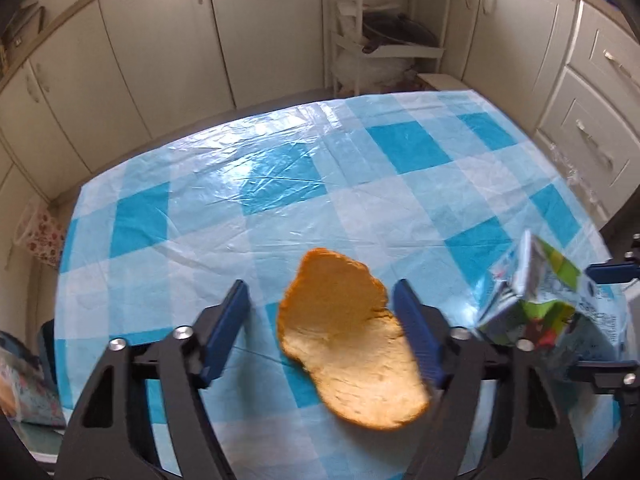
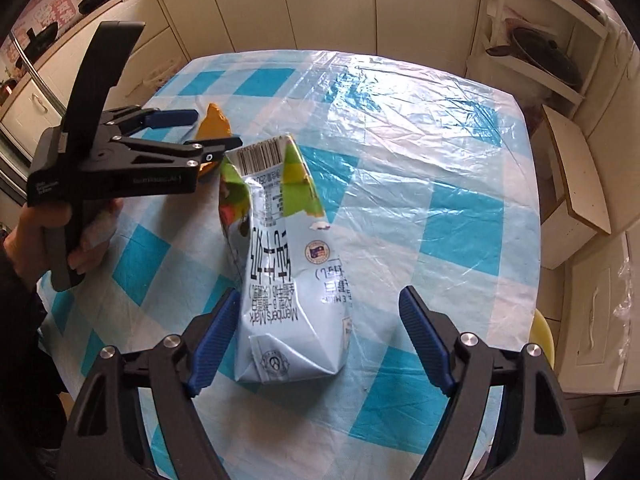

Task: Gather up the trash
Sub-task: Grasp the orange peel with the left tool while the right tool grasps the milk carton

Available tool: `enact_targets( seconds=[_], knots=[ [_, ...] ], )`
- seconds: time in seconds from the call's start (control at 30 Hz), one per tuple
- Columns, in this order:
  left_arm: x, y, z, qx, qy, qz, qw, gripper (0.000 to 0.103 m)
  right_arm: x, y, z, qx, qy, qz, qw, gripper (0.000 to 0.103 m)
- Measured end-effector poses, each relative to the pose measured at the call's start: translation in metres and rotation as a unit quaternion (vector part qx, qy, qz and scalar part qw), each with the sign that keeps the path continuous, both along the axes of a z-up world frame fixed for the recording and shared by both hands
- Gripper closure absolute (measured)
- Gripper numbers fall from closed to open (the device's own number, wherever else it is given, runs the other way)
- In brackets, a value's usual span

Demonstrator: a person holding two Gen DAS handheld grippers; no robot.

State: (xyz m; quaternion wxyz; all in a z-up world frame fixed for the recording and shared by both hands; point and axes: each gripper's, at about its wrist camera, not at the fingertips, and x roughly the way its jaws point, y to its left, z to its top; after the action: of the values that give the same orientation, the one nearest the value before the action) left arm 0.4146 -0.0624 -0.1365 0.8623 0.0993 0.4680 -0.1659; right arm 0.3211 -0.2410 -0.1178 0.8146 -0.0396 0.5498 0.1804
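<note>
An orange peel (image 1: 352,336) lies between the open fingers of my left gripper (image 1: 322,300), close to the right finger; whether it rests on the checked tablecloth (image 1: 280,184) or is in mid-air I cannot tell. A crushed pale-blue milk carton (image 2: 288,272) lies between the open fingers of my right gripper (image 2: 320,312), touching the left finger. The carton also shows in the left wrist view (image 1: 540,300), with the right gripper's blue fingers (image 1: 612,270) around it. The left gripper (image 2: 188,128) and the peel (image 2: 214,126) show in the right wrist view.
The table carries a blue-and-white checked plastic cloth (image 2: 440,160). Cream kitchen cabinets (image 1: 160,48) surround it. An open shelf unit (image 1: 384,32) with a dark pan stands beyond the far edge. A patterned bag (image 1: 24,380) sits at the left edge.
</note>
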Motion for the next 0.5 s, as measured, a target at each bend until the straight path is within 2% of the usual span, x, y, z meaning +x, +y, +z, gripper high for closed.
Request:
enact_targets(
  seconds=[0.03, 0.07, 0.2, 0.37, 0.4, 0.43, 0.47, 0.5],
  knots=[
    [-0.003, -0.001, 0.001, 0.0, 0.003, -0.008, 1.0, 0.051, 0.003, 0.003, -0.002, -0.001, 0.001, 0.001, 1.0, 0.025],
    [-0.006, -0.002, 0.003, 0.004, 0.004, -0.013, 0.9999, 0.053, 0.005, 0.005, -0.003, -0.001, 0.003, 0.002, 1.0, 0.025],
    [-0.018, 0.0, 0.009, -0.002, 0.013, -0.021, 0.9997, 0.057, 0.008, 0.008, -0.006, -0.002, 0.005, 0.005, 1.0, 0.025],
    [-0.036, 0.015, 0.018, -0.035, 0.029, -0.003, 0.999, 0.063, 0.009, 0.009, -0.007, 0.002, 0.003, 0.005, 1.0, 0.027],
    [-0.04, 0.018, 0.02, -0.041, 0.032, 0.004, 0.9987, 0.064, 0.008, 0.009, -0.007, 0.003, 0.001, 0.005, 1.0, 0.031],
    [-0.045, 0.021, 0.022, -0.045, 0.033, 0.011, 0.9984, 0.065, 0.008, 0.01, -0.006, 0.004, 0.0, 0.006, 1.0, 0.041],
    [-0.05, 0.022, 0.025, -0.046, 0.032, 0.016, 0.9983, 0.066, 0.007, 0.01, -0.005, 0.005, 0.0, 0.003, 1.0, 0.045],
    [-0.056, 0.024, 0.028, -0.046, 0.03, 0.022, 0.9982, 0.072, 0.006, 0.009, -0.004, 0.006, 0.0, 0.002, 1.0, 0.046]
  ],
)
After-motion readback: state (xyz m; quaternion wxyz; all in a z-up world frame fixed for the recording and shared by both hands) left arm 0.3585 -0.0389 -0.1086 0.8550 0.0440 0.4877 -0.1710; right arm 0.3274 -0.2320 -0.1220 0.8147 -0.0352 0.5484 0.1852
